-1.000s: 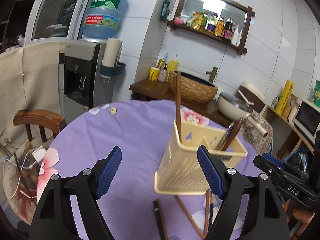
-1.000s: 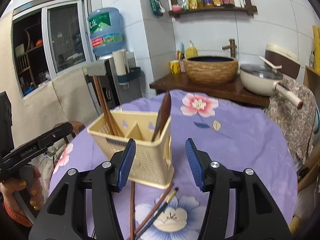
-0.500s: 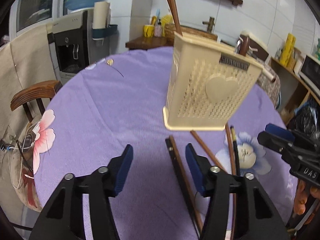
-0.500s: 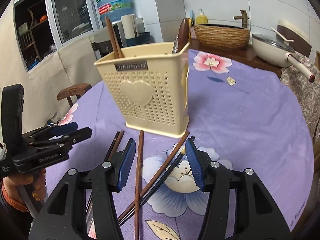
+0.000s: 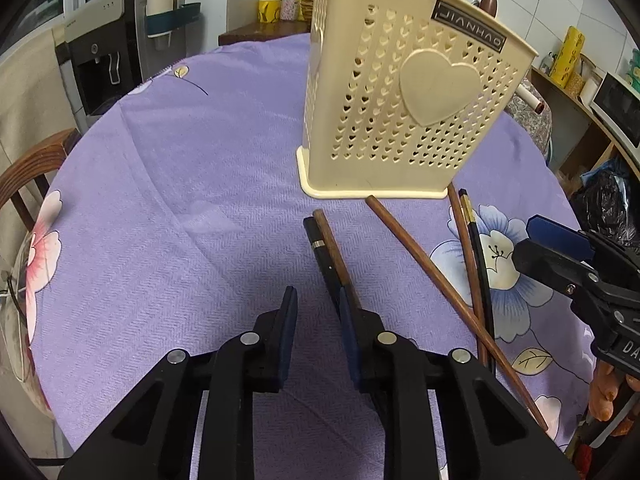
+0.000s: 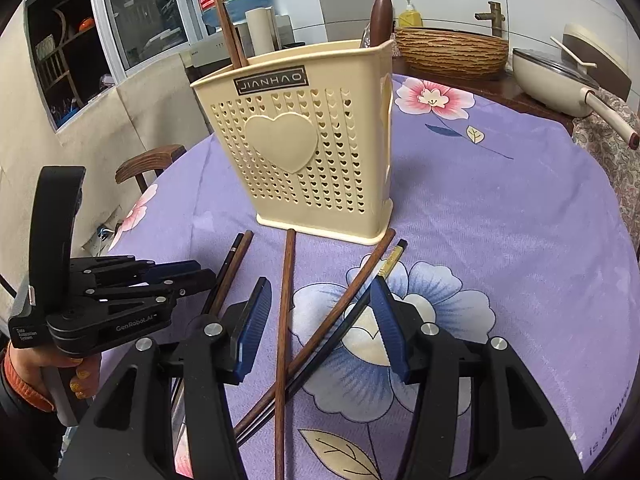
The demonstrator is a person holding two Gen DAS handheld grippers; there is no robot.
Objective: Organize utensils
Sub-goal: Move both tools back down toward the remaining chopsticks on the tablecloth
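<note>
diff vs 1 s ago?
Both tools have come down toward the table, so the loose chopsticks now lie right in front of them. The left tool has just been closing; its pads stand narrow with nothing between them, the black and brown chopstick pair lying just outside. The right tool is unchanged, half open over the crossed chopsticks. The cream utensil holder stayed put.
</note>
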